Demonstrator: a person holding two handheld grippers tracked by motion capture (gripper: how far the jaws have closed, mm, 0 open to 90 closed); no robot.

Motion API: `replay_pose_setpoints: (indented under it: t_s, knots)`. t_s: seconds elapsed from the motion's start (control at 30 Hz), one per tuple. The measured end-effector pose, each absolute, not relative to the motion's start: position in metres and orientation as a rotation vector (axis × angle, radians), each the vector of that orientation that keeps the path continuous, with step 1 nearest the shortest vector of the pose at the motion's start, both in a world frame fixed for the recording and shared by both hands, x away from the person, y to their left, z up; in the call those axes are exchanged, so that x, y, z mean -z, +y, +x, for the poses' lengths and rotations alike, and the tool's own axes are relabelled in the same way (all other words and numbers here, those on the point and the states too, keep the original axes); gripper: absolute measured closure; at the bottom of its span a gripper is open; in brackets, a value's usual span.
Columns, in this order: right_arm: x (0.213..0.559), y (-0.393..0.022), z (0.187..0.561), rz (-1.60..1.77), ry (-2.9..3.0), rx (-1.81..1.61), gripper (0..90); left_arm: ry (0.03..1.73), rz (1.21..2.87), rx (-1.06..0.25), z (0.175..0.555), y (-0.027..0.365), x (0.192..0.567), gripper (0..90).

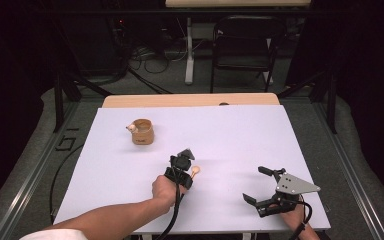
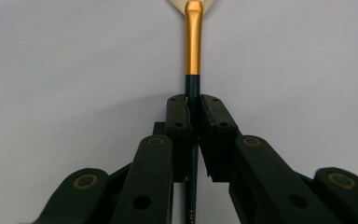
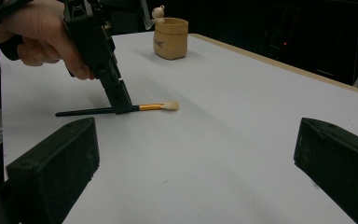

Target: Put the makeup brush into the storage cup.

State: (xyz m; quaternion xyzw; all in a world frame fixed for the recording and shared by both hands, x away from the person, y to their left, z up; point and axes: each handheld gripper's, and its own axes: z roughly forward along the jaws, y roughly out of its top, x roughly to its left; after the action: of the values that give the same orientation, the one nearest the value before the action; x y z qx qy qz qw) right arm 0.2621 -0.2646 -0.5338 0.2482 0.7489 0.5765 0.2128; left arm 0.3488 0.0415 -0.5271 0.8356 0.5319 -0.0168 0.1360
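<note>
While the left gripper [image 1: 183, 161] points down at the white table [image 1: 230, 135], its jaws are clamped on the dark handle of a makeup brush [image 3: 121, 109], just behind the brush's gold ferrule. In the left gripper view the handle runs straight up between the two pads [image 2: 177, 116], with the ferrule and pale bristle tip beyond them. Seen from the right gripper view, the brush lies level at the table surface; whether it touches cannot be told. Its bristles point away from the left hand [image 1: 166, 190]. A tan ceramic cup [image 1: 142, 132] with a small figure on its rim stands well beyond the brush, toward the table's far edge. On the cup's near right side, well apart from the brush, the right gripper [image 1: 260, 186] rests low with its jaws spread wide and nothing between them.
</note>
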Motion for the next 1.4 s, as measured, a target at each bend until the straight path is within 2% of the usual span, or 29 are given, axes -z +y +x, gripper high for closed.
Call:
replay_pose_setpoints:
  t_s: [0.27,0.97,1.4]
  knots:
    - [0.533,-0.266,0.262,0.692,2.083,-1.586,0.0,1.481,2.416,0.067,0.349,0.047,0.527,83.0]
    - [0.534,-0.265,0.263,0.685,2.082,-1.583,0.0,1.294,2.319,0.010,0.345,0.063,0.504,83.0]
    - [0.534,-0.265,0.262,0.684,2.088,-1.578,0.0,1.217,2.237,-0.080,0.345,0.067,0.489,83.0]
